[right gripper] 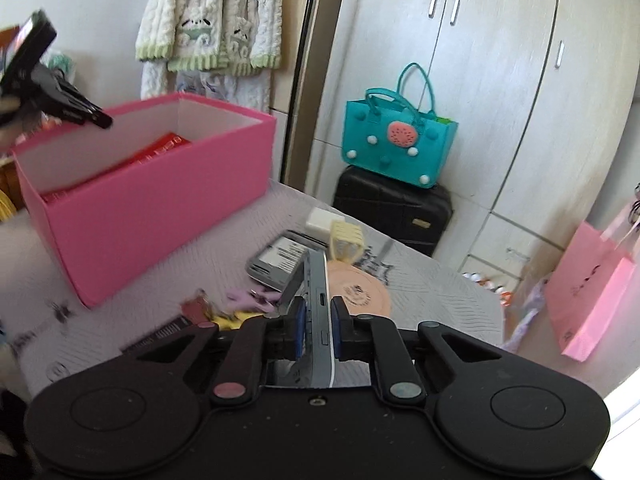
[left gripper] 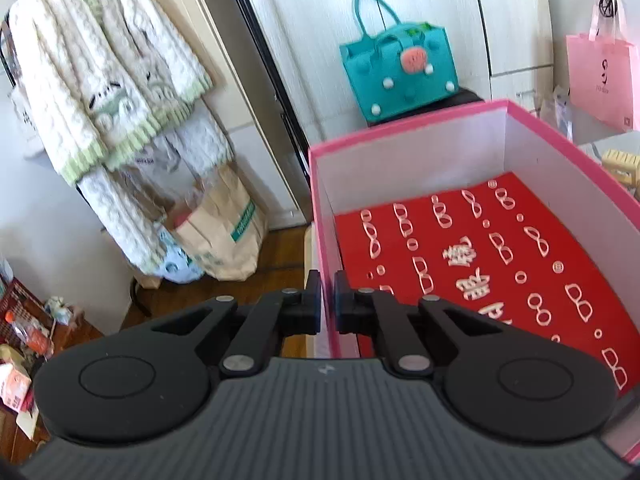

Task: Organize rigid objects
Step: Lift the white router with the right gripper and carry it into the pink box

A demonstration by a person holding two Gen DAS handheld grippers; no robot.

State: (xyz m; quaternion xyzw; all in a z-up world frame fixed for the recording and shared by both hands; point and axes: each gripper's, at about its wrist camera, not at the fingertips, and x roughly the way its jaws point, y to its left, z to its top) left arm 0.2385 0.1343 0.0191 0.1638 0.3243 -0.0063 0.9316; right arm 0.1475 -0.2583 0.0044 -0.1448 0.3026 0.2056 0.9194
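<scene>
The right tongs (right gripper: 315, 332) are clamping a slim silver device (right gripper: 318, 304) on edge, holding it clear of the quilted bench (right gripper: 420, 280) where a flat grey gadget (right gripper: 276, 264), a yellow comb-like piece (right gripper: 346, 240) and a round pink disc (right gripper: 362, 292) are lying. The left tongs (left gripper: 328, 304) are pinching the near wall of the pink box (left gripper: 560, 152), steadying it. Carrying the device well probably means keeping it level over the rim, then lowering it onto the red lining (left gripper: 480, 248) before releasing.
</scene>
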